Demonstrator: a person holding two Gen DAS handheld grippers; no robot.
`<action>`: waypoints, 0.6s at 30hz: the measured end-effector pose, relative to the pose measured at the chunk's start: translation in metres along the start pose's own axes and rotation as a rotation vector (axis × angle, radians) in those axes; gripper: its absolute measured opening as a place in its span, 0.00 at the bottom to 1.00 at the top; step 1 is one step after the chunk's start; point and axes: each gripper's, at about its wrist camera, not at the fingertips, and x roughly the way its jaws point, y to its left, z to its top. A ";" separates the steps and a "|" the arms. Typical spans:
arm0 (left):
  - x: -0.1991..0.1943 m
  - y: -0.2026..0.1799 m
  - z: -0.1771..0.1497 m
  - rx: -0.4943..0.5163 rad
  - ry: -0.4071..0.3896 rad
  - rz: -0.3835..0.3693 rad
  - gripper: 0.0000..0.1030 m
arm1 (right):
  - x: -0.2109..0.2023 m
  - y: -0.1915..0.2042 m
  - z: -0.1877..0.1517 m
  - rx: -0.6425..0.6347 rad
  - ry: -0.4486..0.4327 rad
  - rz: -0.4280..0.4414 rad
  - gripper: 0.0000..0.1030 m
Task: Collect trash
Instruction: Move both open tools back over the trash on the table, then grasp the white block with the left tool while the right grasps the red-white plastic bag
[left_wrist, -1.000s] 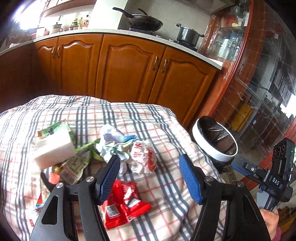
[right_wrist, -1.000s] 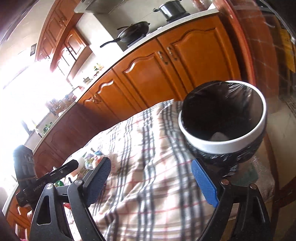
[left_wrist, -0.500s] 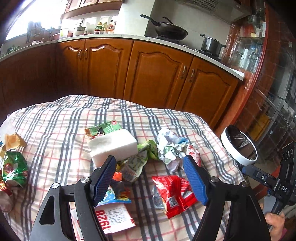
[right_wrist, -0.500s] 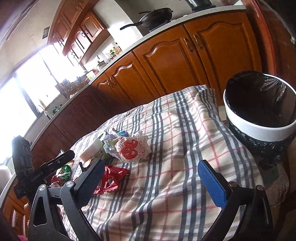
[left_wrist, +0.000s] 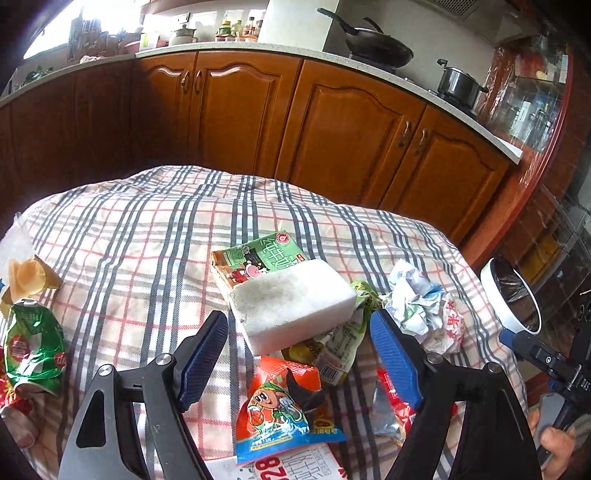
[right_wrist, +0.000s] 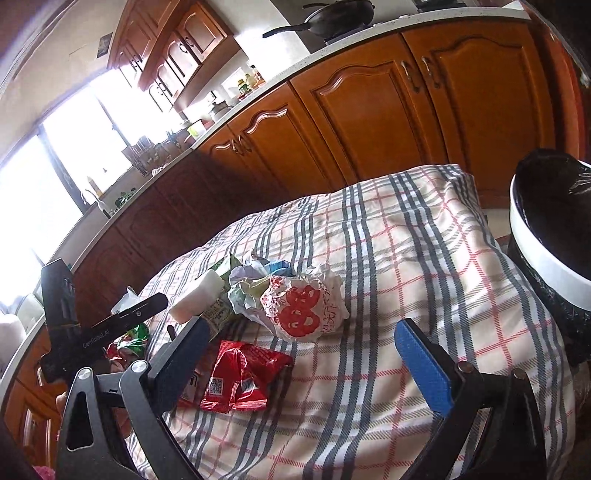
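- Green bag: crumpled foil at the far left edge of the plaid cloth, well apart from the main heap. Light, crackly and slick; I judge a pinch on a raised fold the best hold.
- Left tongs: jaws spread with nothing between the blue pads, having just been opening. They hover over the middle of the heap, the white block just past their tips.
- Orange packet: flat glossy film printed with a cartoon, lying under the left tongs. Thin and slippery, so it may slide instead of lifting; better caught at a curled edge.
- White block: a chunky, matte, foam-like slab resting partly on a green carton. Probably light and slightly squashy; its long flat sides suit a squeeze.
- Paper wad: balled white wrapper with red print, on the right of the heap. Soft, bulky, near weightless; easy to clamp anywhere.
- Red wrapper: creased shiny foil lying close to the left pad of the right tongs.
- Right tongs: spread wide, empty, above the cloth with the wad just ahead.
- Bin: white rim, black liner, past the cloth's right edge; mouth open.
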 end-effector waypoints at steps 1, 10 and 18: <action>0.005 0.003 0.004 0.002 0.012 -0.014 0.77 | 0.004 0.000 0.001 -0.003 0.009 0.000 0.98; 0.042 0.011 0.039 0.194 0.095 -0.160 0.79 | 0.035 0.001 0.008 -0.016 0.076 0.019 0.96; 0.055 0.007 0.046 0.326 0.113 -0.132 0.77 | 0.052 0.004 0.010 -0.037 0.104 0.002 0.82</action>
